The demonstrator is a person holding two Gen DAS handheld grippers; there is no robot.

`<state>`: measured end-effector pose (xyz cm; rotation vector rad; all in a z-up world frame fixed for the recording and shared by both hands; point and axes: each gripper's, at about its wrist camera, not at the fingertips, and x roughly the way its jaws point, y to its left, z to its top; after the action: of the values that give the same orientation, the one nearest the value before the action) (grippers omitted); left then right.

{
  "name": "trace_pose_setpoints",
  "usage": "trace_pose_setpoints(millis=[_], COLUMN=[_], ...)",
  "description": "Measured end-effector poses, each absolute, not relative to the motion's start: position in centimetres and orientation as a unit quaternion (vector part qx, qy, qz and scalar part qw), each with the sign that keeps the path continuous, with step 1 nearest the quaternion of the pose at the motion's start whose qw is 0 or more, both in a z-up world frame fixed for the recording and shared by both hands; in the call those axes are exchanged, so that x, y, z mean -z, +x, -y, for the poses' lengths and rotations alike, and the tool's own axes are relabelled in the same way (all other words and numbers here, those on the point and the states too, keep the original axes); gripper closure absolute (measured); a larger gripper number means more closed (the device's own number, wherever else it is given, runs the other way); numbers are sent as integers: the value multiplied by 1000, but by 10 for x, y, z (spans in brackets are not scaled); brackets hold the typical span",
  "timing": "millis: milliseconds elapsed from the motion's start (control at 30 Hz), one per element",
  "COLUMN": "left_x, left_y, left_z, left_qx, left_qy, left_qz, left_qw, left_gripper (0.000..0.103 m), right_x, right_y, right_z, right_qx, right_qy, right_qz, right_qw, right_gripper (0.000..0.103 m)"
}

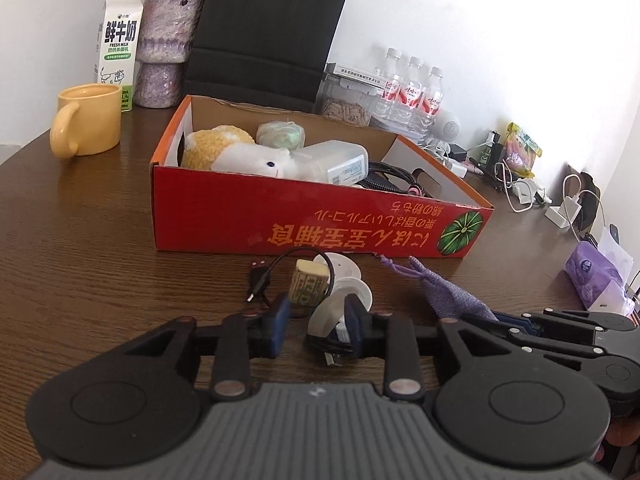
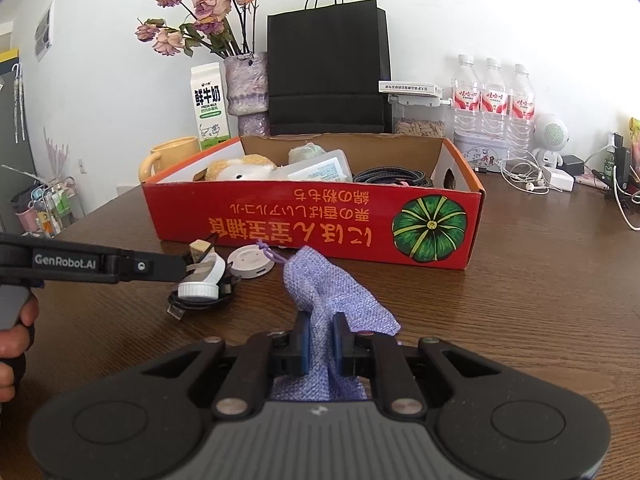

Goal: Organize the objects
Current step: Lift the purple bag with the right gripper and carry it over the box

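Several items (plush toy (image 1: 240,152), cables) already in red box (image 2: 312,216); left gripper (image 1: 316,320) released around small clutter just near of it, right gripper (image 2: 320,344) clenched on purple pouch (image 2: 332,288), still outside.

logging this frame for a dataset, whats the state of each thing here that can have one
red box: open-topped, partly filled
purple pouch: pinched in the right gripper, jaws shut on it
left gripper: jaws open around a small white-capped bottle on the table
coiled black cable: on the table under the bottle
milk carton: upright, closed
water bottles: upright, capped
black bag: standing
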<state>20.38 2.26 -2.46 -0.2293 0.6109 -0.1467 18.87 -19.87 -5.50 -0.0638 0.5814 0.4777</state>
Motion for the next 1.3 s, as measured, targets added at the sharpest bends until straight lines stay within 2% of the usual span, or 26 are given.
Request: trace_pose_setpoints(millis=[100, 167, 333, 567, 833, 1100, 1300], left_x=[29, 32, 29, 15, -24, -60, -67], left_y=[207, 208, 201, 188, 184, 211, 250], left_z=[-22, -23, -23, -24, -27, -30, -27], left_qx=[73, 81, 89, 85, 83, 66, 46], left_qy=[-112, -118, -120, -118, -107, -94, -81], left_qz=[-303, -308, -291, -258, -200, -148, -139], left_qw=[944, 940, 945, 955, 970, 982, 986], left_gripper=[73, 88, 99, 99, 99, 99, 99], right_x=[55, 55, 55, 53, 26, -14, -26], right_y=[190, 191, 190, 185, 180, 213, 260], right_z=[200, 200, 200, 203, 197, 178, 160], right_qx=[-233, -233, -232, -231, -244, -245, -239], right_qy=[-28, -28, -28, -24, -24, -33, -31], right_qz=[-287, -287, -286, -269, -204, -144, -124], right_qw=[929, 929, 929, 935, 948, 958, 962], right_gripper=[92, 92, 92, 93, 93, 93, 92])
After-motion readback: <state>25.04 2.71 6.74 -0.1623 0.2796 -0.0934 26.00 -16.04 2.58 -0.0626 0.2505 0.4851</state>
